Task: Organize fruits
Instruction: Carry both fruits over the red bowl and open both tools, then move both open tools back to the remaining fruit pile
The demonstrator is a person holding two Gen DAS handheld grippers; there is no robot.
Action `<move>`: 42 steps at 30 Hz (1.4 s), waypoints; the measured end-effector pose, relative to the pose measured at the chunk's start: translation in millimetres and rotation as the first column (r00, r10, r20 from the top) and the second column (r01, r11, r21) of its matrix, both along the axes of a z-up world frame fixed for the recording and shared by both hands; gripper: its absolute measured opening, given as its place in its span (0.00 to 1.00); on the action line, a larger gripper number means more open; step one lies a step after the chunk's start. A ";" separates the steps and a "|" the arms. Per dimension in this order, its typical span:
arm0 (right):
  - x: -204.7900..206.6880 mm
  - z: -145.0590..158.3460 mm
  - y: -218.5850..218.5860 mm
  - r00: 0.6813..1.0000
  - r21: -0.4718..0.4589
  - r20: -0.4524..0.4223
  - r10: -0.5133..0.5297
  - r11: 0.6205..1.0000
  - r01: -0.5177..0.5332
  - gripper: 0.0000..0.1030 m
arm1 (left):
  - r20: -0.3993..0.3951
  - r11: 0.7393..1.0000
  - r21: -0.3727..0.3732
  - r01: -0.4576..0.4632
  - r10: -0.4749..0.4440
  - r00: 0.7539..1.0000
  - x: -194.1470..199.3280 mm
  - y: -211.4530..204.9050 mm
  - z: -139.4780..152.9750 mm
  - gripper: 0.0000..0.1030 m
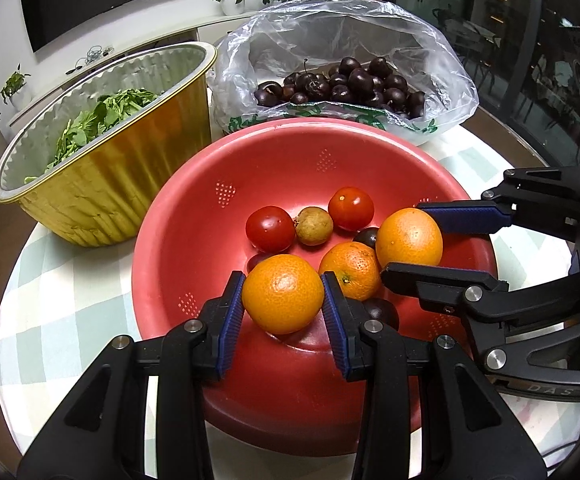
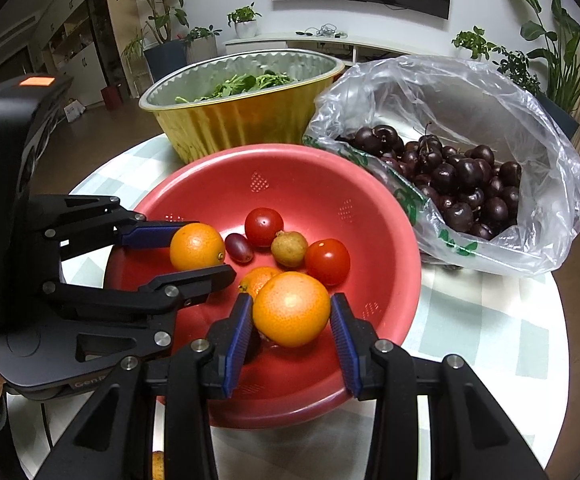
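A round orange mandarin is clamped between the left gripper fingers inside the red perforated plastic colander. A second mandarin is gripped by the right gripper just beside it, above the checked table.

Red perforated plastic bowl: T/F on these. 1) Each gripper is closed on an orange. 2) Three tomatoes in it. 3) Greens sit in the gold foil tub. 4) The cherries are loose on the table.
1) True: left gripper and right gripper each clamp an orange above the red perforated plastic bowl.
2) False: two tomatoes.
3) True: greens in the gold foil tub.
4) False: cherries sit in a clear plastic bag.
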State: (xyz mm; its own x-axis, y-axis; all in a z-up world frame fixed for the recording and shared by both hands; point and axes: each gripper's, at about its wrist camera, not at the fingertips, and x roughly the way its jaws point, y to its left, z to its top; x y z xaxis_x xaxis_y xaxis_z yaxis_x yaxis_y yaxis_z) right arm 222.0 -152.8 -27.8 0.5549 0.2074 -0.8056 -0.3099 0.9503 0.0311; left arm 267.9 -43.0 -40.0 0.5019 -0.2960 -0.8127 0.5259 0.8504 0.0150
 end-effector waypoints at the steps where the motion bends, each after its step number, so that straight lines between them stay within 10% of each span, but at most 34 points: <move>1: -0.3 0.0 -0.1 1.000 -0.003 0.000 0.001 1.000 -0.001 0.41 | 0.000 1.000 0.003 0.000 0.000 1.000 0.3 -0.5 -0.1 0.35; 16: -5.1 5.3 -0.6 1.000 -0.019 0.010 -0.003 1.000 0.004 0.45 | 0.026 0.999 -0.023 -0.049 0.050 0.998 -6.7 13.5 12.7 0.53; 29: -51.6 28.2 -8.6 0.997 0.055 0.082 -0.003 0.998 -0.002 0.61 | 0.072 0.986 -0.145 -0.084 0.095 0.993 -71.3 47.7 50.0 0.99; 42: -134.1 11.1 -34.3 0.999 0.197 0.037 -0.023 0.980 0.015 0.67 | 0.048 0.992 -0.128 -0.023 0.029 0.998 -184.7 55.9 28.2 1.00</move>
State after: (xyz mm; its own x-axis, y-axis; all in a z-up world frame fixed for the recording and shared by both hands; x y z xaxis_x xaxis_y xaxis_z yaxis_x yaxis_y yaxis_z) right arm 87.8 -187.0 -16.7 0.5902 0.3485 -0.7282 -0.2965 0.9326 0.2061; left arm 83.2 12.8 -11.9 0.5495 -0.3816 -0.7433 0.5046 0.8606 -0.0688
